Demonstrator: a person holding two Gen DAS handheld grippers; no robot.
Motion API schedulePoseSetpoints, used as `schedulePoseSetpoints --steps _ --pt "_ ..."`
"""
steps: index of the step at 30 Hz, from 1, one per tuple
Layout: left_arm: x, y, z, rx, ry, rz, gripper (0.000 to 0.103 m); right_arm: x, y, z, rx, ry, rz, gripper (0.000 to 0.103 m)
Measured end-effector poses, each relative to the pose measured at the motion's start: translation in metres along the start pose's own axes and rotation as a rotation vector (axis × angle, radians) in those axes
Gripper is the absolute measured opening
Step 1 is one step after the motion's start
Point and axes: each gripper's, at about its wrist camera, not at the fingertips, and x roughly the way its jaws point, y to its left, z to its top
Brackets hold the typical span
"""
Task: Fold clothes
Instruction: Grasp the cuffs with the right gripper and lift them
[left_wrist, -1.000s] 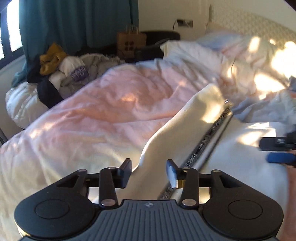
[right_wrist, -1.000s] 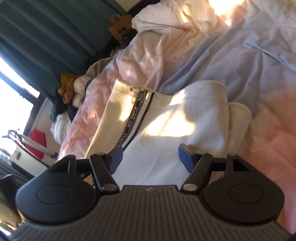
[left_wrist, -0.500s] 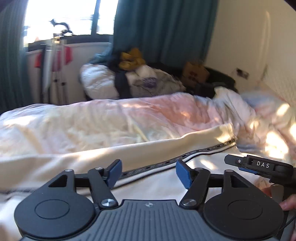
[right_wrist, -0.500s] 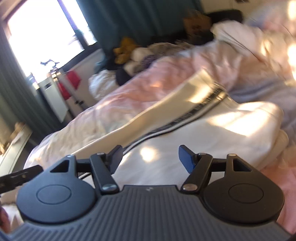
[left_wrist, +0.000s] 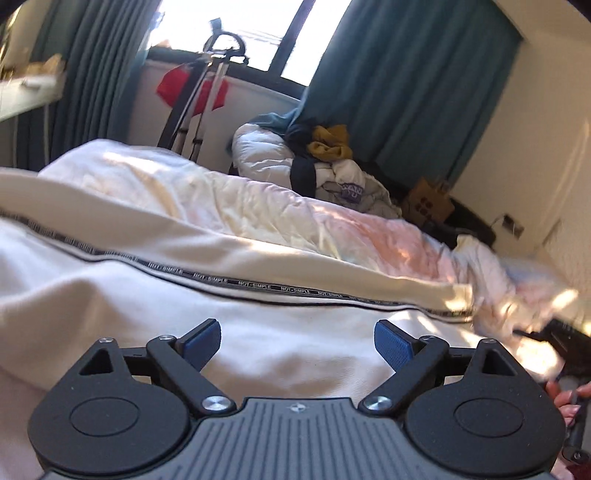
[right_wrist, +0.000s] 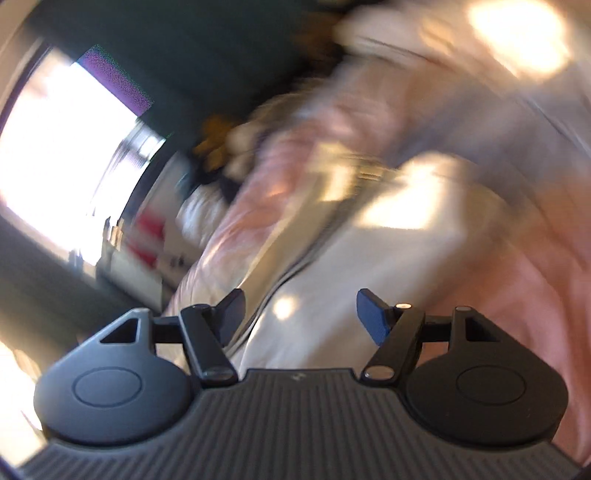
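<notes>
Both claws are empty: left claw (left_wrist: 297, 341) is opening, right claw (right_wrist: 300, 312) stands spread. White trousers (left_wrist: 258, 332) look soft and light; pinch the striped edge.

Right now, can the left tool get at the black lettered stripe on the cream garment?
Probably yes. The left tool, jaws opening and empty, hangs over the cream garment, and the lettered stripe lies just ahead with nothing over it.

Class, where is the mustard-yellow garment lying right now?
In the left wrist view, the mustard-yellow garment tops the clothes pile beyond the bed, before the teal curtain.
</notes>
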Motion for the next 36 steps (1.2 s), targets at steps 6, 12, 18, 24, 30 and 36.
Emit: schedulePoseSetpoints --steps 6,12,18,24,30,36 --pt "0.003 0.008 -0.003 -0.061 0.03 -0.025 0.094 0.008 -0.093 0.022 0.481 -0.025 -0.05 0.069" --pt "0.016 0.006 -0.006 -0.07 0.03 -0.016 0.094 0.043 -0.093 0.026 0.416 -0.015 -0.119 0.069" --pt "0.027 0.008 -0.008 -0.094 0.044 0.013 0.094 0.072 -0.09 0.037 0.311 -0.087 -0.11 0.07" --pt "0.029 0.009 -0.008 -0.107 0.015 0.021 0.094 0.08 -0.081 0.048 0.196 -0.106 -0.1 0.026" --pt "0.036 0.012 -0.007 -0.1 0.005 0.044 0.094 0.057 -0.062 0.056 0.139 -0.19 0.016 0.012" --pt "0.053 0.016 -0.008 -0.043 0.015 0.144 0.094 0.044 -0.049 0.06 0.051 -0.274 0.021 0.012"
